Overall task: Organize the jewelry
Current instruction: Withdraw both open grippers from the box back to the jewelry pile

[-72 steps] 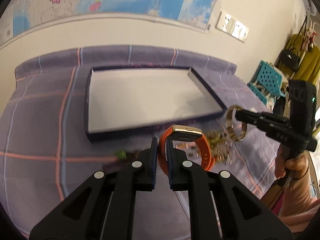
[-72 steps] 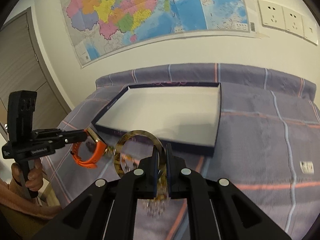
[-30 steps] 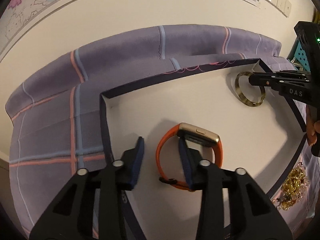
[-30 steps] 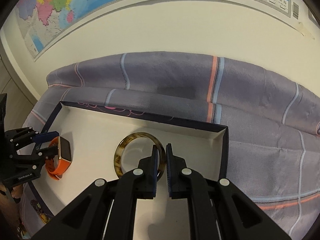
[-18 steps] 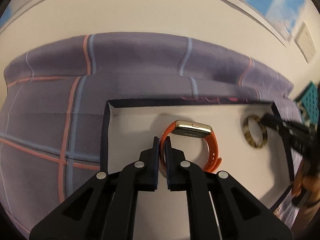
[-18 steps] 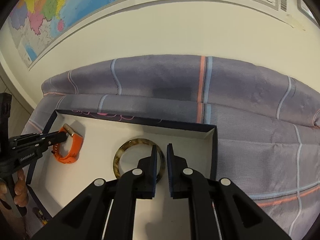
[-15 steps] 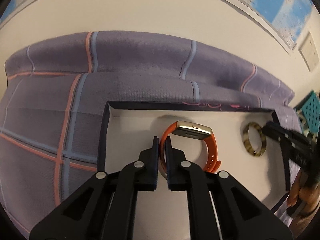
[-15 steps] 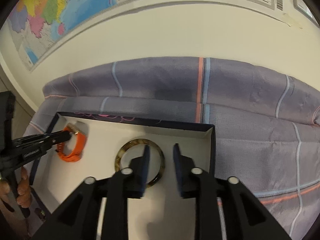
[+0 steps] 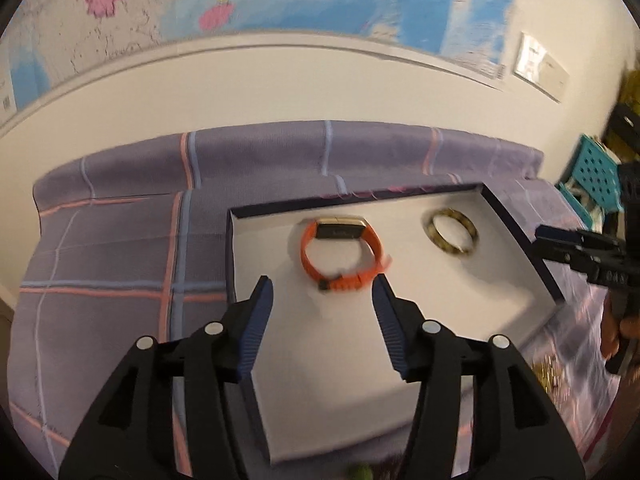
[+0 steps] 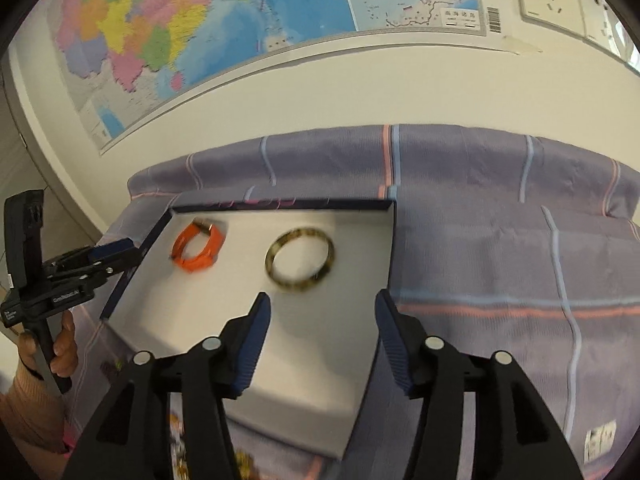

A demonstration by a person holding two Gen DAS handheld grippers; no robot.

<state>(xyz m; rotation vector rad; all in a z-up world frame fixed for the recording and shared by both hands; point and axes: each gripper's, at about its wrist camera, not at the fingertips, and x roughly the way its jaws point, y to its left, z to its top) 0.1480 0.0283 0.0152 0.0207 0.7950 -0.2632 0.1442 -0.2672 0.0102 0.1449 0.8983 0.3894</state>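
Both claws were opening with nothing between them — the left gripper [image 9: 322,300] just short of the orange watch [image 9: 340,254], the right gripper [image 10: 322,318] short of the mottled bangle [image 10: 300,260]. Both pieces lay apart in the white tray [image 9: 320,380]. The watch looked light with a bendy strap, best pinched there; the bangle looked stiff and slick, best taken across its rim — beyond, the wall map's [image 10: 240,20] print was too small to read.

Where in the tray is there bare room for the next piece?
The tray's near half, between the watch and the front wall, is bare white floor, as is the strip right of the bangle. The far half is taken. Outside the front wall, loose gold pieces crowd the cloth.
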